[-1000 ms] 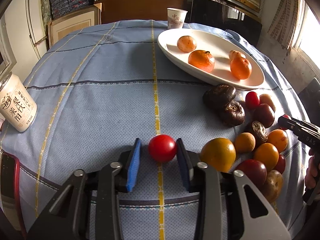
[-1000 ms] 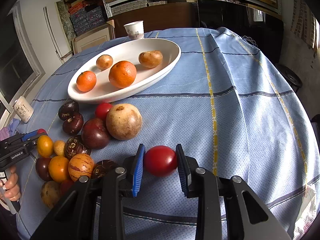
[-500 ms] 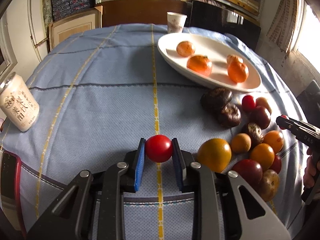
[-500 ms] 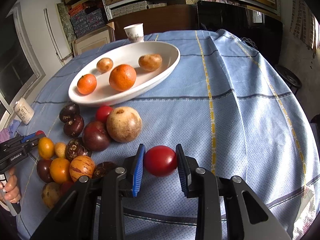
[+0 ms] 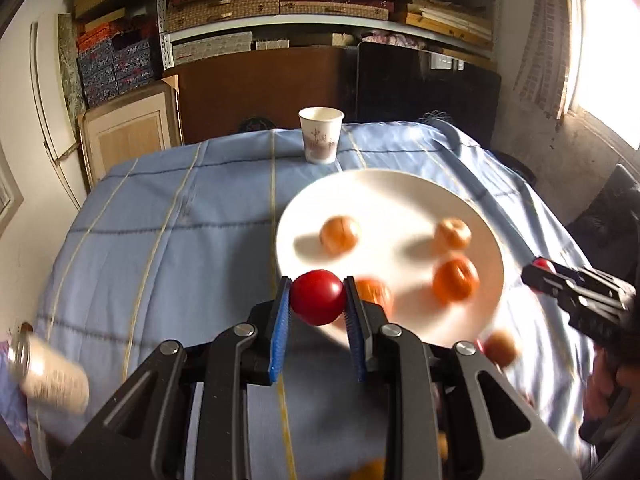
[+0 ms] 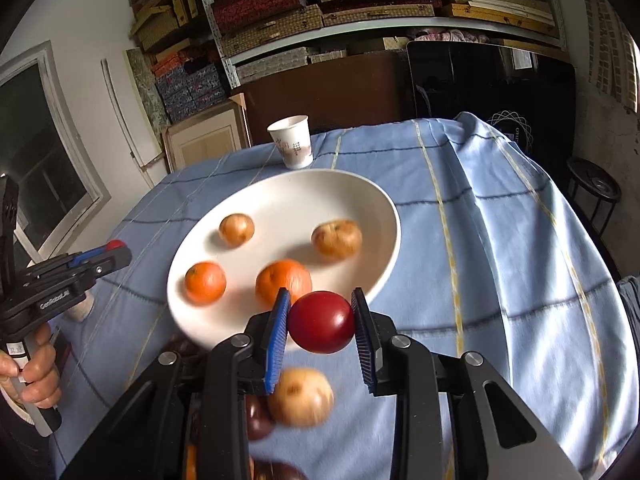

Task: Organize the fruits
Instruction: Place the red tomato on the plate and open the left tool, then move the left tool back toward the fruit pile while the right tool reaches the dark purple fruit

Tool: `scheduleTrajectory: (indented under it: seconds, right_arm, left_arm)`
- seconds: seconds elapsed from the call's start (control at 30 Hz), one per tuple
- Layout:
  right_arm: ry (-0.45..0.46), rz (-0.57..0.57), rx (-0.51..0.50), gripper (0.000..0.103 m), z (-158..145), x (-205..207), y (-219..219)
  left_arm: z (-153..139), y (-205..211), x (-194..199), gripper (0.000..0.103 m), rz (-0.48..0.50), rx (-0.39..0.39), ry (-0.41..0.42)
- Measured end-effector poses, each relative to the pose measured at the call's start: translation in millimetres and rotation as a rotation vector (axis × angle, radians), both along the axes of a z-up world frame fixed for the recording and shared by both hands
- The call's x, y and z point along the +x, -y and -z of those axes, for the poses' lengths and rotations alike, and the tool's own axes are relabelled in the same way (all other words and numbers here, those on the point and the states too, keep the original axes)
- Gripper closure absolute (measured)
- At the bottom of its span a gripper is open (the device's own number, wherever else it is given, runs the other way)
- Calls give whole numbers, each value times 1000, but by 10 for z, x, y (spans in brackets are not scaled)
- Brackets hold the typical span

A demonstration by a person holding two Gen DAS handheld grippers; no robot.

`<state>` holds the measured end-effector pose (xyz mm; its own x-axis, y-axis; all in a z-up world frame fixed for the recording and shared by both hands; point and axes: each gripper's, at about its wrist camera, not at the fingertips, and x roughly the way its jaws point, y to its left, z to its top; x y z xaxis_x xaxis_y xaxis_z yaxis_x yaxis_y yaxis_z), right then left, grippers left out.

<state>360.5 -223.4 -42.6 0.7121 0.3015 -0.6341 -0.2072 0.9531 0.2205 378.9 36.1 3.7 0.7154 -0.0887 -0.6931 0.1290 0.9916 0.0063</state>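
My left gripper [image 5: 318,298] is shut on a red tomato [image 5: 318,297] and holds it in the air at the near left rim of the white oval plate [image 5: 384,192]. My right gripper [image 6: 322,322] is shut on a second red tomato [image 6: 321,322], lifted at the plate's [image 6: 288,192] near right rim. The plate holds two oranges [image 6: 283,282] and two tan fruits [image 6: 337,238]. Each gripper shows from the side in the other's view: the right [image 5: 538,276], the left [image 6: 114,252]. Loose fruit [image 6: 301,398] lies on the cloth below my right gripper.
A blue striped tablecloth [image 5: 180,216] covers the table. A paper cup [image 5: 321,134] stands behind the plate. A drink can [image 5: 48,372] stands at the left edge. Shelves of boxes and a wooden panel rise behind the table. A stool [image 6: 596,190] stands at the right.
Both grippers rose from the cloth with their tomatoes and moved forward to the plate's near rim. The left gripper closed on its tomato. The fruit pile dropped below the views.
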Motion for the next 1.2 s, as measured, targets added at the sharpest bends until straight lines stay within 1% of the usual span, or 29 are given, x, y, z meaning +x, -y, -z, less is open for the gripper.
scheduleTrajectory:
  seconds: [0.13, 0.2, 0.27, 0.4, 0.47, 0.5, 0.53, 0.57, 0.6, 0.67, 0.73, 0.77, 0.8, 0.83, 0.9, 0.93, 1.0, 1.07, 1.17, 1.2]
  right_arm:
    - [-33, 13, 24, 72, 77, 262, -41]
    - [-39, 18, 8, 72, 122, 340, -65]
    - [-41, 26, -11, 72, 161, 393, -78]
    - [-61, 27, -18, 72, 232, 486, -83]
    - [-70, 21, -20, 71, 253, 517, -88]
    - [-70, 24, -13, 70, 249, 512, -82]
    - [-69, 26, -9, 66, 239, 505, -78]
    - [-62, 29, -8, 62, 214, 485, -73]
    - [-46, 30, -7, 61, 170, 444, -66]
    - [-25, 28, -3, 61, 86, 380, -55]
    - [-4, 26, 15, 61, -12, 272, -17]
    - [1, 25, 23, 61, -45, 213, 5]
    - [7, 22, 34, 61, -74, 139, 37]
    - [13, 17, 44, 60, -89, 53, 71]
    - [26, 19, 44, 56, -77, -126, 135]
    - [28, 17, 40, 52, -46, -231, 167]
    - [21, -11, 38, 50, 40, -415, 210]
    - [-5, -44, 20, 50, 176, -608, 243]
    - [-42, -58, -4, 50, 296, -783, 268]
    - [-47, -74, -4, 50, 305, -847, 270]
  left_arm:
    - [132, 22, 422, 78, -22, -29, -64]
    - [214, 24, 577, 78, -35, -23, -86]
    - [289, 22, 663, 78, -42, -14, -100]
    - [408, 48, 775, 78, -31, -12, -124]
    - [456, 65, 804, 74, -29, -10, -140]
    - [466, 68, 812, 58, -34, -6, -145]
    - [459, 63, 803, 43, -41, -3, -135]
    - [439, 52, 777, 39, -53, 1, -116]
    - [406, 42, 736, 38, -61, 8, -97]
    - [342, 29, 656, 37, -52, 7, -88]
    - [247, -7, 507, 31, -47, -1, -73]
    - [197, -30, 417, 29, -51, 0, -56]
    - [136, -64, 289, 25, -62, 1, -33]
    - [90, -95, 168, 19, -69, 3, -15]
    - [28, -161, -111, 14, -82, -1, 18]
    - [18, -199, -267, 14, -88, -12, 29]
    - [43, -258, -541, 13, -82, -44, 34]
    - [111, -285, -763, 12, -71, -55, 32]
    - [292, -285, -1046, 11, -58, -13, 30]
    - [368, -287, -1111, 11, -56, -4, 15]
